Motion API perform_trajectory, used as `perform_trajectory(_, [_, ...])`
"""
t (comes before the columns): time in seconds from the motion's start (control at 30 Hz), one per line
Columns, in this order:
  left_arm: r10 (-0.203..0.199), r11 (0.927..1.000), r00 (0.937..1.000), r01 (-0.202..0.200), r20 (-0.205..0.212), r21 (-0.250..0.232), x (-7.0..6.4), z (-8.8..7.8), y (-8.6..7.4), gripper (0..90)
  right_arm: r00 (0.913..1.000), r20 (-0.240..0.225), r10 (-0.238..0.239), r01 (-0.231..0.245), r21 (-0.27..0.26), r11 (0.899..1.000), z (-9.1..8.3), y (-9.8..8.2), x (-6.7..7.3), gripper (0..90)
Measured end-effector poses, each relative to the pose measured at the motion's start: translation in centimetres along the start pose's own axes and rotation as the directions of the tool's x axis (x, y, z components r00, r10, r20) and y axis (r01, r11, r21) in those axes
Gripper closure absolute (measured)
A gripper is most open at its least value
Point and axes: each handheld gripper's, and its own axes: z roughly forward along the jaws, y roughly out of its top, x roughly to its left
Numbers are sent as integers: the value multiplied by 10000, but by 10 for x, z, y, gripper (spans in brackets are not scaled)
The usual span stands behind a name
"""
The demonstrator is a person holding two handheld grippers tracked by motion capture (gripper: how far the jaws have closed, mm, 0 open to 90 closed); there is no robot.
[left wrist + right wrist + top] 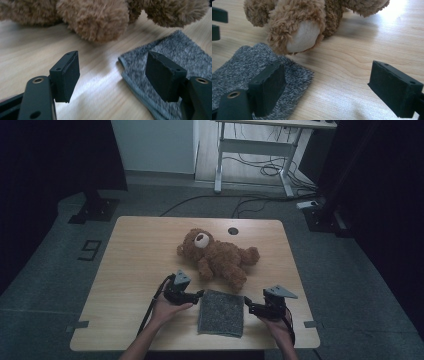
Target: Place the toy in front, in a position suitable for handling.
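Dim grey flooring surrounds a light wooden table, with a white desk frame and loose cables at 12 o'clock. On the table a brown teddy bear lies on its back, head towards 10 o'clock; in the right gripper view its pale foot sole faces the camera. A folded grey cloth lies flat at 6 o'clock of the bear, just beside its legs and near the table's front edge. The left hand-held gripper sits at 9 o'clock of the cloth, at its upper left corner; in the left gripper view its jaws stand wide apart and released, one pad over bare wood, the other over the cloth's edge, gripping nothing. The right hand-held gripper sits at 3 o'clock of the cloth, also released: in the right gripper view one pad stands over the cloth's corner, the other over bare table.
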Motion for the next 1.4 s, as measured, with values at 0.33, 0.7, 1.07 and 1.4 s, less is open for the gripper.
perform_trajectory(0.33, [-397,9991,9986,393,-355,-133,3,22,17,257,9982,-396,-457,457,-5,9990,20,18,11,108])
perform_trajectory(0.7, [-709,9967,9957,731,-593,362,10,54,31,290,9954,-635,-718,725,79,9973,58,54,26,92])
perform_trajectory(1.07, [-1231,9924,9923,1231,-155,-6,23,50,25,691,9952,-969,-140,256,1194,9925,91,54,8,541])
perform_trajectory(1.4, [-532,9929,9984,550,190,-1052,19,21,42,743,9999,-129,-69,75,428,9991,90,58,-6,666])
